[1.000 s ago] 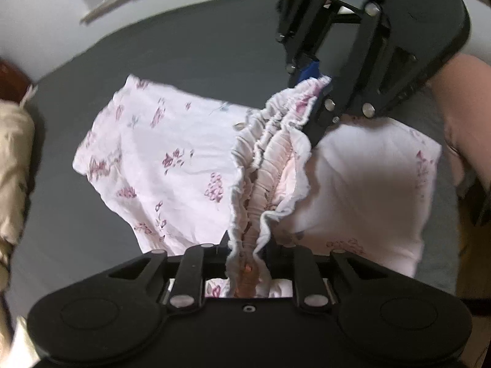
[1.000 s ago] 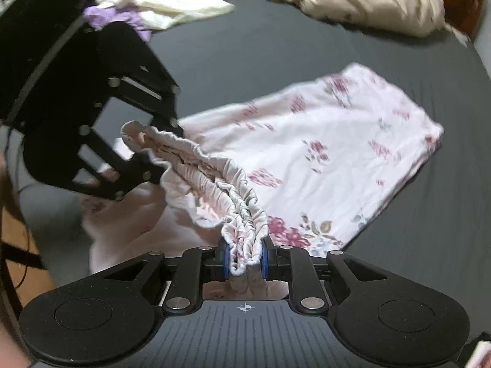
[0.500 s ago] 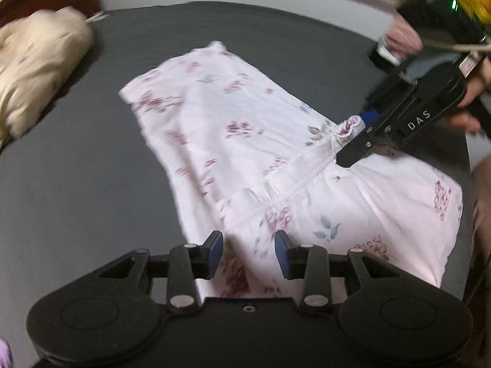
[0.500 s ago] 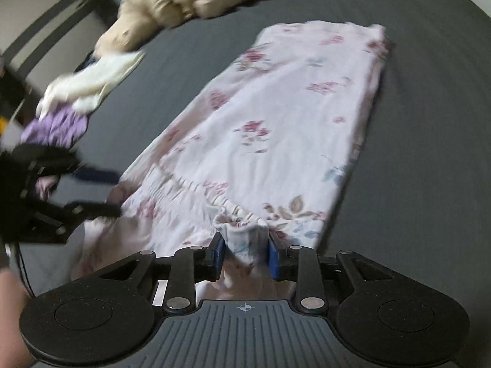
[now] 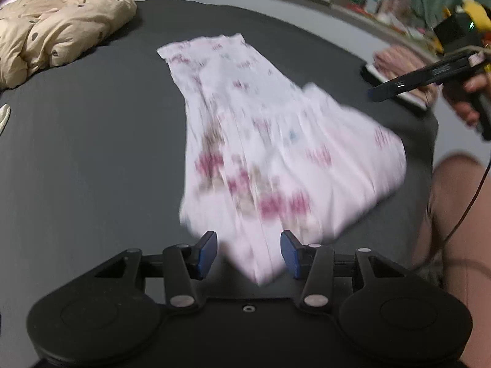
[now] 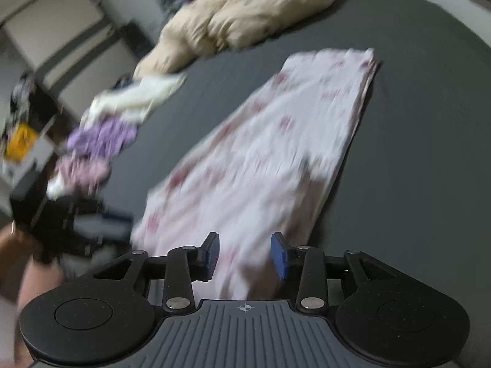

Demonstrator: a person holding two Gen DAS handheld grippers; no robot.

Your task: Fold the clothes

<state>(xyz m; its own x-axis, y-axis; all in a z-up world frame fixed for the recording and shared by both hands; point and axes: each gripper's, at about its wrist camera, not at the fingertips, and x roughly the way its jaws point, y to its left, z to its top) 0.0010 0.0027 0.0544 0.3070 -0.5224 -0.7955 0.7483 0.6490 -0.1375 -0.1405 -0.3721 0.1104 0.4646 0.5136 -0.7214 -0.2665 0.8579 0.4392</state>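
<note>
Both the left gripper (image 5: 248, 251) and right gripper (image 6: 245, 256) are opening, releasing the floral garment (image 5: 276, 153) folded on the bed (image 5: 92, 153); next, regrasp one end.

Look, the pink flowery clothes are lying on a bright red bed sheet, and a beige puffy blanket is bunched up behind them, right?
Almost. The sheet is dark grey, not red, as the left wrist view shows. The pink flowery clothes do lie on it, with the beige puffy blanket bunched up behind.
</note>
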